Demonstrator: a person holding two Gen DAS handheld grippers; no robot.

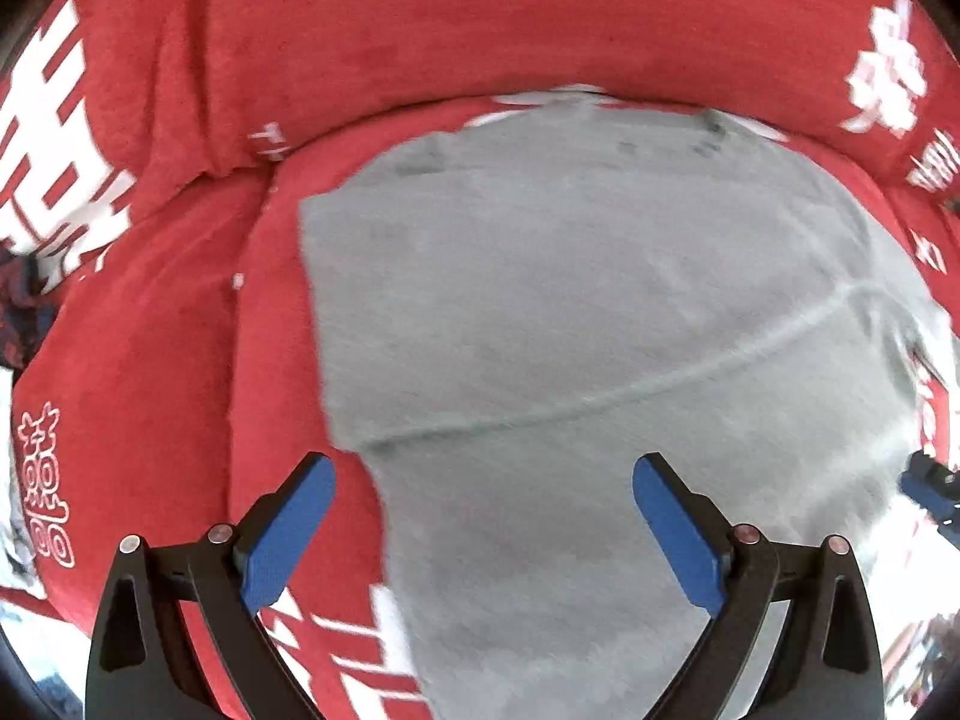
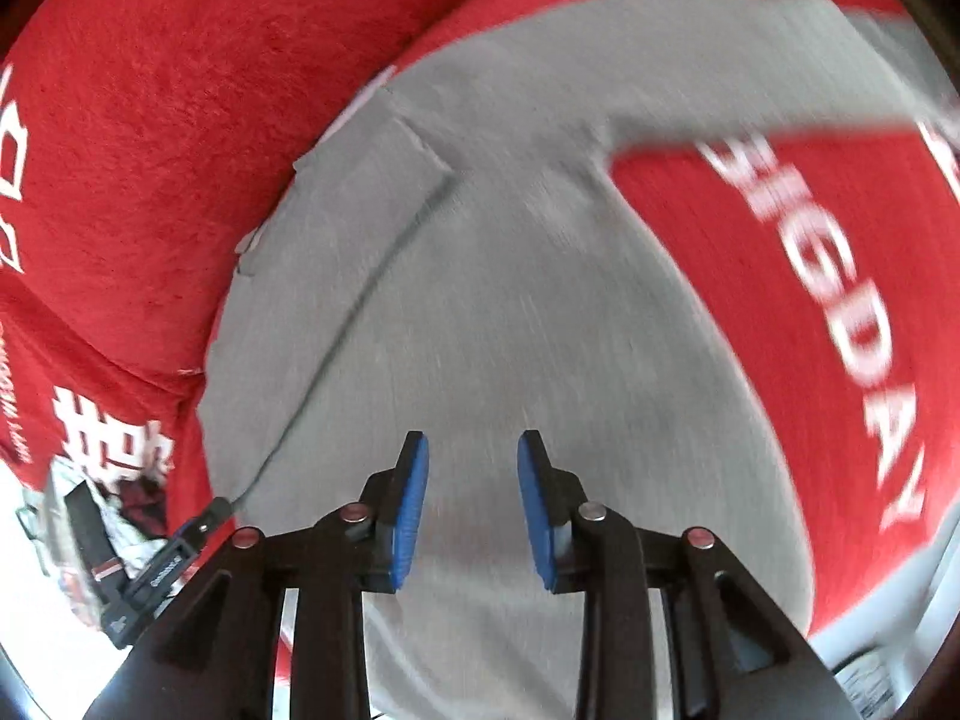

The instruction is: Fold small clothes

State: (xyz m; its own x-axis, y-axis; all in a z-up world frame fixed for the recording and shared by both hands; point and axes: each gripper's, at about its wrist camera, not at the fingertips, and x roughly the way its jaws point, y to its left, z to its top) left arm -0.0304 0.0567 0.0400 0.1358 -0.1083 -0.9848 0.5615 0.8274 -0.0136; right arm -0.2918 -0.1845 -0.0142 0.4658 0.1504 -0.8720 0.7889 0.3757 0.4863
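Left wrist view showed the left gripper point(image 1: 483, 492) pointing down with its blue pads point(image 1: 294, 531) spread wide and nothing between them. Below it a grey garment point(image 1: 600, 312) lay flat on a red blanket point(image 1: 150, 360) printed with white characters. A raised seam crossed the grey cloth from lower left to upper right, and the garment's left edge ran straight down near the left pad. Behind the garment the blanket rose over a cushioned backrest. At the right edge, part of the other gripper point(image 1: 930, 489) showed, blurred.

Right wrist view showed the right gripper point(image 2: 473, 480) with its jaws part open, a narrow gap between the pads and no cloth caught in it. The same grey garment point(image 2: 480, 300) spread beneath it, with a short sleeve point(image 2: 366, 180) folded at the upper left and a long strip reaching toward the upper right, smeared by motion. The red blanket point(image 2: 810, 312) showed white lettering to the right. The left gripper point(image 2: 162, 570) appeared at the lower left edge.
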